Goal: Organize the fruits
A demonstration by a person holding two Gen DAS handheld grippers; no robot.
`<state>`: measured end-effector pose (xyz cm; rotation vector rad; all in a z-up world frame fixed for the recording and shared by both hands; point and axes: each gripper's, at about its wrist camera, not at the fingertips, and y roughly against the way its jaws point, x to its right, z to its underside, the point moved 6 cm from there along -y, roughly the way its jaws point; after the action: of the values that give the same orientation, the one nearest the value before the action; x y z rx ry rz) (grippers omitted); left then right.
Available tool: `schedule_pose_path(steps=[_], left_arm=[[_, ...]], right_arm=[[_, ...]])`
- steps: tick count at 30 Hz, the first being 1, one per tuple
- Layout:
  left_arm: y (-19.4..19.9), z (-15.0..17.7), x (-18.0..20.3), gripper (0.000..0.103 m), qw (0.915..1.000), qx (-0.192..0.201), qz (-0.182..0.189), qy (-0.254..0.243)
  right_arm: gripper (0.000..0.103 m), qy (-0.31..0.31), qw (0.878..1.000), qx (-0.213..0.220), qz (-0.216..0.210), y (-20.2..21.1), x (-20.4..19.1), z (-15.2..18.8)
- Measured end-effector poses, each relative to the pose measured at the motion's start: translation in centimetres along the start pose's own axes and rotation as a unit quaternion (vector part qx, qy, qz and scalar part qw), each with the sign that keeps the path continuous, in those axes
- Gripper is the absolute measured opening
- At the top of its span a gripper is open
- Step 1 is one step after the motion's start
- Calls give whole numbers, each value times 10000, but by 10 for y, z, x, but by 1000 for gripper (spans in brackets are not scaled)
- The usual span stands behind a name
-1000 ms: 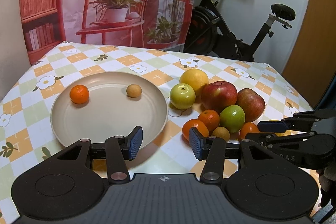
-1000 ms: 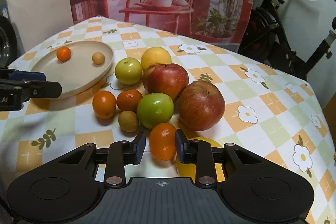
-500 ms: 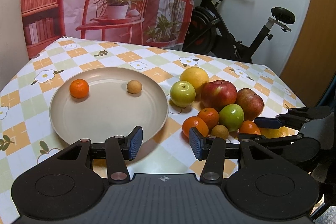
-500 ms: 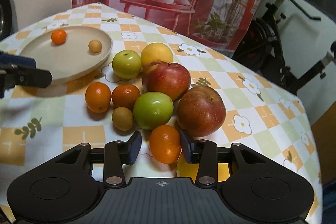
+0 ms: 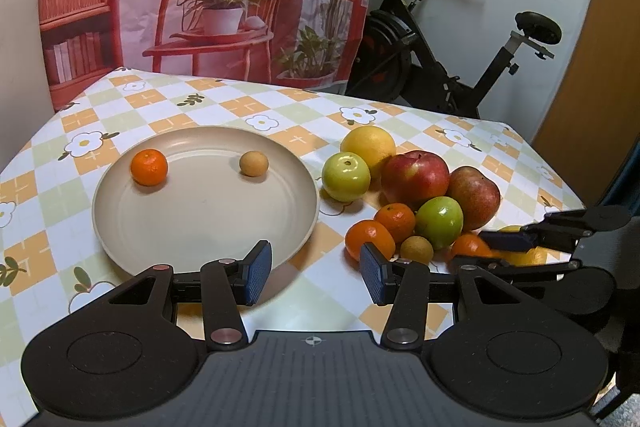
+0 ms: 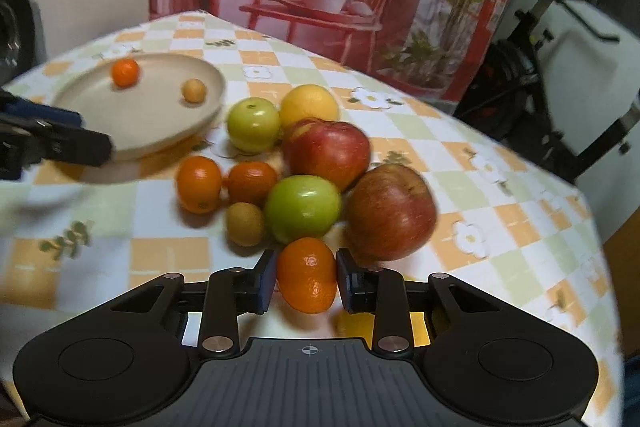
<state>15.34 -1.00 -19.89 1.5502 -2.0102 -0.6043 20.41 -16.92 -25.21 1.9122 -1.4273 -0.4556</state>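
- orange in colour, a small mandarin [image 6: 307, 281] sits between the two blue pads of the right gripper [image 6: 306, 281], at the near edge of the fruit pile.
- the jaws of this gripper have just been closing, and now both pads seem to press on the sides of the mandarin, so i judge it is gripped; the picture is a little blurred here.
- the mandarin lies just near of a green apple [image 6: 303, 214] and just left of a big red apple [image 6: 390, 211], and it seems to touch the green one.
- the beige plate [image 5: 120, 227] is the goal, i think, because it already holds one mandarin [image 5: 149, 167] and one small brown fruit [image 5: 253, 163].
- the relation that matters: from the right gripper the plate lies to the far left, well apart, and the rest of the pile stands between them.
- so the coming move is, in my judgement, first up and then left across the pile to the plate.
- the left gripper [image 5: 312, 271] hangs over the near rim of the plate with its jaws apart and nothing between them.
- this left gripper is nearer to the plate, but the right one is nearer to the pile, so the right one carries.
- the mandarin is round, so it has no long axis to mind.
- a risk: a low move can push the green apple and make the pile roll.
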Motion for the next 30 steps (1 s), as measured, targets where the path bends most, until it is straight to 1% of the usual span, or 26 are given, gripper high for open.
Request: schedule_pose_path(steps=[3, 7, 9, 14, 18, 26, 30], left_arm=[[0, 1, 1, 51, 10000, -16, 15, -5], [1, 2, 2, 51, 10000, -30, 17, -31], [2, 2, 2, 51, 10000, -35, 13, -34], [-1, 2, 3, 51, 9999, -81, -3, -61], [-1, 2, 5, 51, 9999, -93, -11, -104], [-5, 3, 4, 51, 9998, -177, -48, -118], [-6, 4, 5, 51, 9997, -210, -59, -135]], right_arm=[[29, -171, 9995, -14, -265, 4, -7, 1], [29, -634, 9956, 10, -684, 10, -8, 2], [29, -716, 9944, -11, -779, 11, -10, 4], [30, -925, 9920, 65, -861, 13, -6, 10], [33, -969, 9912, 51, -905, 11, -6, 13], [33, -1223, 9869, 138, -1039, 9, -1, 17], [33, -1209, 9869, 216, -1046, 8, -1, 14]])
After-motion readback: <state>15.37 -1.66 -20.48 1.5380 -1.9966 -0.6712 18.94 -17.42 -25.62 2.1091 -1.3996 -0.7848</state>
